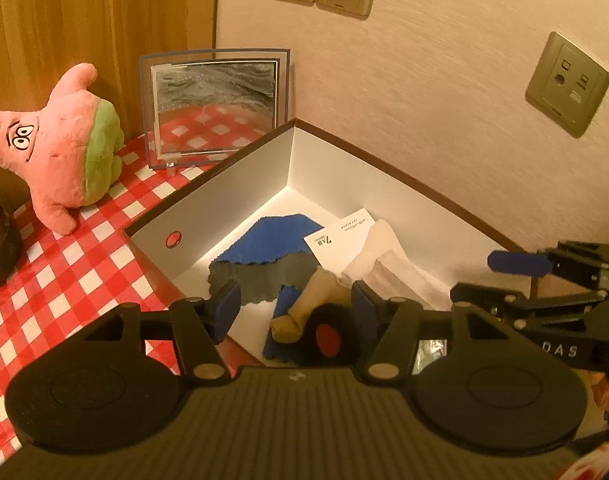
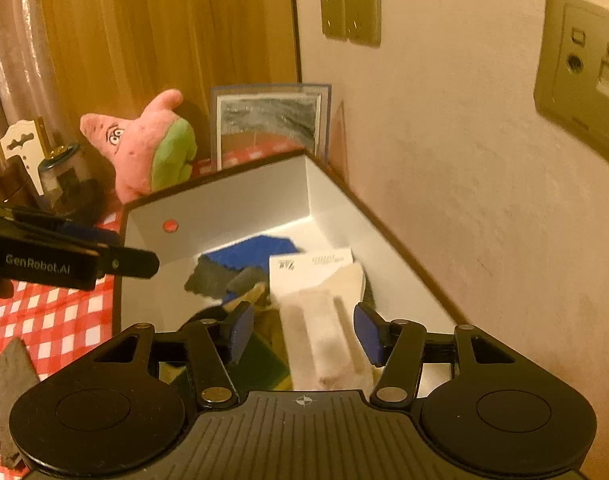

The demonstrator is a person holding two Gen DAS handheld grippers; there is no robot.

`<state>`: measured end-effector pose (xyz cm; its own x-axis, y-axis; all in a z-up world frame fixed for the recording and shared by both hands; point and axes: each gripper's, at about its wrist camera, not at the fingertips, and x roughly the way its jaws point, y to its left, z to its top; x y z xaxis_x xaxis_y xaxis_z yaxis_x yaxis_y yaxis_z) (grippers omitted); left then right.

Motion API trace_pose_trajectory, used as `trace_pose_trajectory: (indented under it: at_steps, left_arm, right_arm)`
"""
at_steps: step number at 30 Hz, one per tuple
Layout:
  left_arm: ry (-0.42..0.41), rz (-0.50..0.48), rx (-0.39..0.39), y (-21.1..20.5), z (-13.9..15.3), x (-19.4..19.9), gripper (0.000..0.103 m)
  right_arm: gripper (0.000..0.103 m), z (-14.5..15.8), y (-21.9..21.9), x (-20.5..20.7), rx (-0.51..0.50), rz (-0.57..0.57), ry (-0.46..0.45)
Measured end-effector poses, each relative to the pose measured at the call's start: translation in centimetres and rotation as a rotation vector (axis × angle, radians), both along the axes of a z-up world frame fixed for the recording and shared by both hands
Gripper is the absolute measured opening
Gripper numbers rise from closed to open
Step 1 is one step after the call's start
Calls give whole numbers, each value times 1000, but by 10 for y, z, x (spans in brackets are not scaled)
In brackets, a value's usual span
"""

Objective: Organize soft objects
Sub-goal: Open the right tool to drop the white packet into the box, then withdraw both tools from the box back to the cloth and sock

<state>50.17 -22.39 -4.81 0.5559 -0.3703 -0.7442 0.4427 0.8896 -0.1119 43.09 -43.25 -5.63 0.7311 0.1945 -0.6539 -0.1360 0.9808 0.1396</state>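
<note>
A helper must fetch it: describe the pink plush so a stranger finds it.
Start at the white box by the wall. Left of it, outside on the red checked cloth, stands the pink star plush, the only soft toy with cartoon eyes and green shorts.

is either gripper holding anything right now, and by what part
Nothing is held. The left gripper and right gripper both hang open above the box, with no soft item between their pads.

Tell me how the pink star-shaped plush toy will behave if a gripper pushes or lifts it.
The pink star-shaped plush toy looks stuffed and soft, so it would probably squash, not resist. It stands on narrow legs on the red checked tablecloth, so a push would likely tip it. It is probably light.
</note>
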Motion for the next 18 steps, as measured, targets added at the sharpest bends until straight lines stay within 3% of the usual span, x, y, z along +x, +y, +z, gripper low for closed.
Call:
trace_pose_trajectory:
  at_steps: [6, 18]
  left_arm:
    - [5, -3, -8, 7, 4, -17, 58]
    - [-21, 12, -8, 36, 20, -63, 58]
  right_arm:
    - [56, -2, 3, -17, 12, -16, 44]
    - [57, 10, 7, -54, 40, -29, 38]
